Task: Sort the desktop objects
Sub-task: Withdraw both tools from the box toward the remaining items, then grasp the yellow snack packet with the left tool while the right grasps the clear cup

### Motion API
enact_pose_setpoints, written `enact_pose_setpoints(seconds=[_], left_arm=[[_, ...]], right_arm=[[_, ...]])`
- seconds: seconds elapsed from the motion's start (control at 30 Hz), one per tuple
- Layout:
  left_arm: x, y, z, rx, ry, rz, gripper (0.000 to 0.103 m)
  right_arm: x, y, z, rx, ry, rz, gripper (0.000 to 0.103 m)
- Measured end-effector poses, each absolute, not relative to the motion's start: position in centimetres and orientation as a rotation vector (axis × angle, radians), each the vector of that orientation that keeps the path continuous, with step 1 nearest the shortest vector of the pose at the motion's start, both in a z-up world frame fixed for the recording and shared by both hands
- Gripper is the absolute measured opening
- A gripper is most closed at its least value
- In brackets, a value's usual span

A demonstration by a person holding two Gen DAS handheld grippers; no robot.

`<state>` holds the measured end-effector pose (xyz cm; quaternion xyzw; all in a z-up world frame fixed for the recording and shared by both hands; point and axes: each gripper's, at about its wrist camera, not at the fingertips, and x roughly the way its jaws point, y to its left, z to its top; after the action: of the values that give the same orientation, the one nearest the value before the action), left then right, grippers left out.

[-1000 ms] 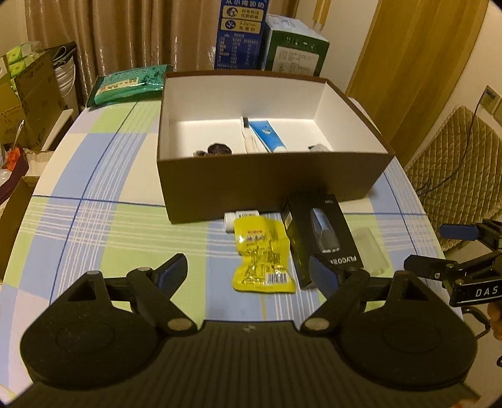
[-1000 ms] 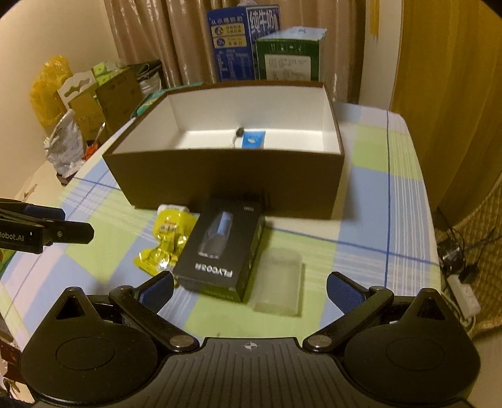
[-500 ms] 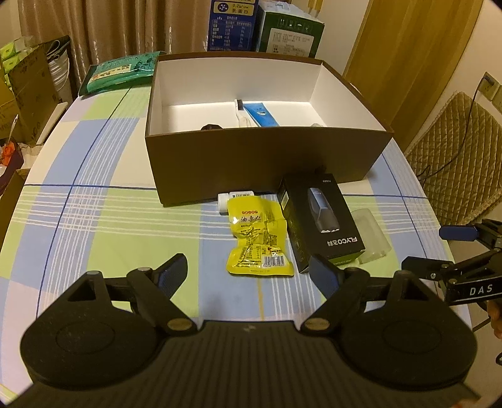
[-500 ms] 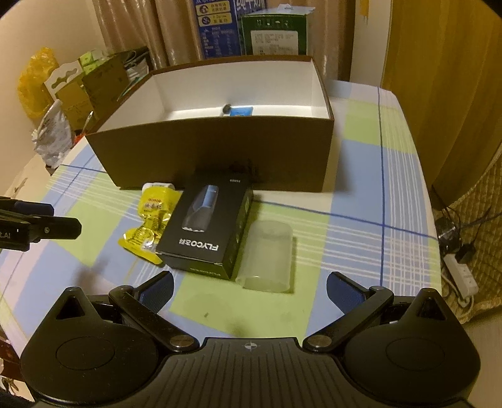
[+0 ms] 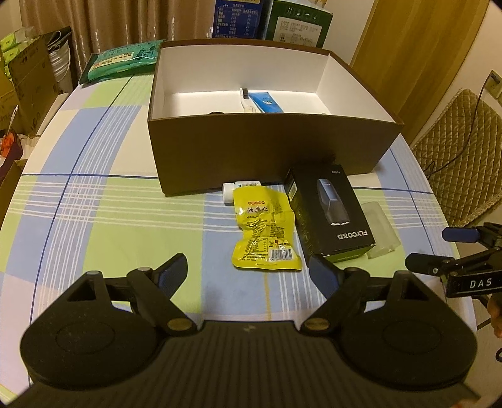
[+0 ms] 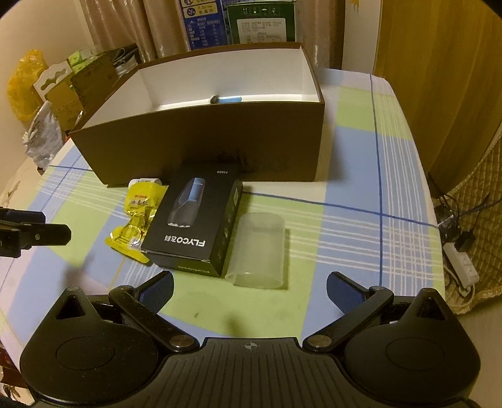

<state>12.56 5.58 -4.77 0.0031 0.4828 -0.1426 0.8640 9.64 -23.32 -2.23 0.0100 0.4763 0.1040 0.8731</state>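
An open brown box [image 5: 269, 150] [image 6: 204, 141] with a white inside stands on the checked tablecloth and holds a blue tube [image 5: 265, 102] and other small items. In front of it lie a small white bottle [image 5: 229, 188], a yellow snack pouch [image 5: 263, 229] [image 6: 138, 216], a black FLYCO carton [image 5: 329, 210] [image 6: 194, 222] and a clear plastic cup [image 6: 259, 251] [image 5: 379, 226] on its side. My left gripper [image 5: 251, 270] hovers open just short of the pouch. My right gripper [image 6: 251, 288] hovers open just short of the cup and carton. Neither holds anything.
A green packet [image 5: 122, 59] lies at the table's far left. Blue and green cartons [image 5: 273, 18] stand behind the box. Bags and cardboard boxes [image 6: 62, 84] crowd the left side; a chair [image 5: 464, 150] and a power strip [image 6: 461, 263] sit off the right edge.
Both views have tipped downward a little and closed in on the items before the box. Both grippers stay open and nothing on the table has moved.
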Motion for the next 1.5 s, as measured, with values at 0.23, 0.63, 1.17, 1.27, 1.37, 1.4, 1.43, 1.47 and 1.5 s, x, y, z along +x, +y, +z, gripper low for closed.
enact_pose_setpoints(seconds=[0.23,0.63,1.17,1.27,1.37,1.4,1.43,1.47,1.5], left_arm=[[13.1,5.6,-5.4,0.005,1.017,-0.296,0.081],[14.7,6.6,-7.3,-0.037,1.008,-0.337,0.080],[18.2,6.3,-10.6,-0.044,1.028,-0.440,0.077],[19.0,6.3,-11.2,-0.054,1.032,-0.469,0.077],[19.6,6.1,-11.8,-0.055,1.034,-0.492,0.077],[19.8,6.1,-12.0,-0.056,1.034,-0.498,0.077],[20.1,6.0,-12.2,-0.060,1.035,-0.510,0.077],[20.3,6.0,-12.3,-0.063,1.037,-0.519,0.077],[20.5,6.0,-12.5,-0.066,1.039,-0.531,0.077]], right_arm=[[10.5,-23.6,-2.8,0.020,0.977,0.203,0.101],[12.5,-23.7,-5.6,-0.026,0.947,0.222,0.063],[14.4,-24.2,-8.6,-0.015,1.002,0.275,0.039],[14.5,-25.0,-8.4,-0.009,1.011,0.256,0.038],[14.6,-25.9,-8.4,0.001,1.015,0.228,0.038],[14.7,-26.3,-8.4,0.012,1.016,0.221,0.038],[14.6,-26.5,-8.4,0.022,1.017,0.217,0.039],[14.6,-26.7,-8.4,0.030,1.016,0.213,0.039],[14.6,-26.9,-8.3,0.036,1.015,0.211,0.039]])
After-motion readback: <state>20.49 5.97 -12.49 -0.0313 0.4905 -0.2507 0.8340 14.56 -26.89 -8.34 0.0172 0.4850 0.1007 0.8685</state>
